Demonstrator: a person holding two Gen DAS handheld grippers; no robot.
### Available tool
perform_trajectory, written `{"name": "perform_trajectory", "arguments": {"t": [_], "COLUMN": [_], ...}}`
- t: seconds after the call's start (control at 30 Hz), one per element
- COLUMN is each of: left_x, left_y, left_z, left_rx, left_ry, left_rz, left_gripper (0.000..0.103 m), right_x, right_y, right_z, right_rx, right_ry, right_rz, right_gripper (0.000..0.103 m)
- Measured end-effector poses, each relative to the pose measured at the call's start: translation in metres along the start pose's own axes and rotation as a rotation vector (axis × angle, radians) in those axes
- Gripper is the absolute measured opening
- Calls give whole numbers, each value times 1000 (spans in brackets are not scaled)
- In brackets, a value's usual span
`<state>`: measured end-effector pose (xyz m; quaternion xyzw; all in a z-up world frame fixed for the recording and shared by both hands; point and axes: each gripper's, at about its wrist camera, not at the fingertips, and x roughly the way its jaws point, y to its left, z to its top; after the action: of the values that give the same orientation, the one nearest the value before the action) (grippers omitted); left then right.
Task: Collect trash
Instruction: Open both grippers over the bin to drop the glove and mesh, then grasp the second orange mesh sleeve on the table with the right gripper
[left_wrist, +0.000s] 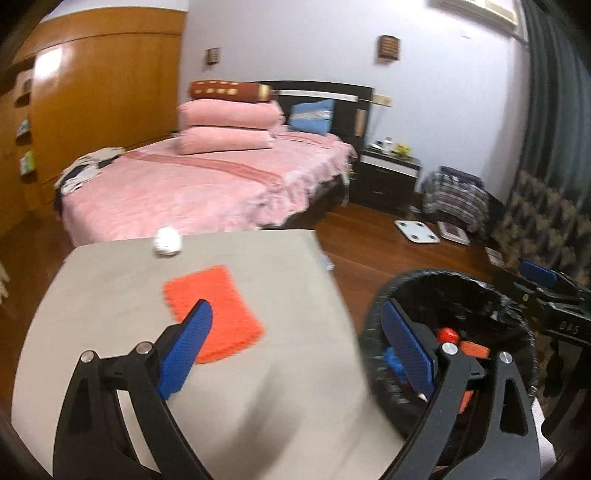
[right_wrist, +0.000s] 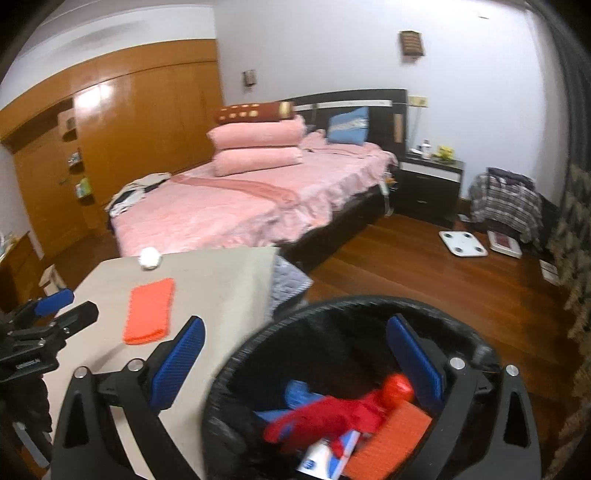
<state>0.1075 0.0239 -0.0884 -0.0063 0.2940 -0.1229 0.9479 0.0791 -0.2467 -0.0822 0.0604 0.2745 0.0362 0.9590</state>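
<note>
Right gripper (right_wrist: 295, 365): its blue fingers are spread wide with nothing between them. It hangs over the bin, likely because trash gets dropped there.

Left gripper (left_wrist: 301, 343): also wide apart and holding nothing. One finger is over the table, the other over the bin, so it sits right at the gap between them.

Round black bin with a black bag inside (right_wrist: 236, 354): it stands on the floor just beside the table, at about 3 o'clock from it. That is handy, as trash only has to go a short way. Inside lie red, blue and orange bits, all jumbled.

Flat orange knitted cloth (left_wrist: 212, 314): it lies flat on the table, near the middle. In the left view its long side runs from 11 o'clock to 5 o'clock. It looks like the next thing to pick up.

Small white crumpled paper ball (left_wrist: 167, 242): it sits at the far edge of the table, at 12 o'clock from the cloth. It is round, so it points no way.

Grey table (left_wrist: 92, 295): it carries the two things left.

Pink bed (left_wrist: 192, 192): far behind the table.
</note>
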Motion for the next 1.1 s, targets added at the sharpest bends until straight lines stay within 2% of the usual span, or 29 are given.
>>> {"name": "perform_trajectory", "arguments": {"t": [0.2, 0.5, 0.77, 1.1], "left_x": [-9, -7, 10, 41], "left_y": [49, 122, 178, 214], "left_z": [-2, -13, -31, -54], "left_rx": [-61, -116, -154, -185], "left_ry": [-4, 9, 53, 114], "left_rz": [93, 238, 335, 390], "left_gripper": [90, 90, 90, 90], "right_x": [28, 84, 142, 200], "right_y": [56, 137, 185, 224], "right_z": [12, 15, 0, -26], "right_rx": [-61, -132, -155, -198], "right_ry": [6, 27, 119, 245], "right_rz": [92, 172, 211, 218], "right_gripper": [97, 97, 97, 97]}}
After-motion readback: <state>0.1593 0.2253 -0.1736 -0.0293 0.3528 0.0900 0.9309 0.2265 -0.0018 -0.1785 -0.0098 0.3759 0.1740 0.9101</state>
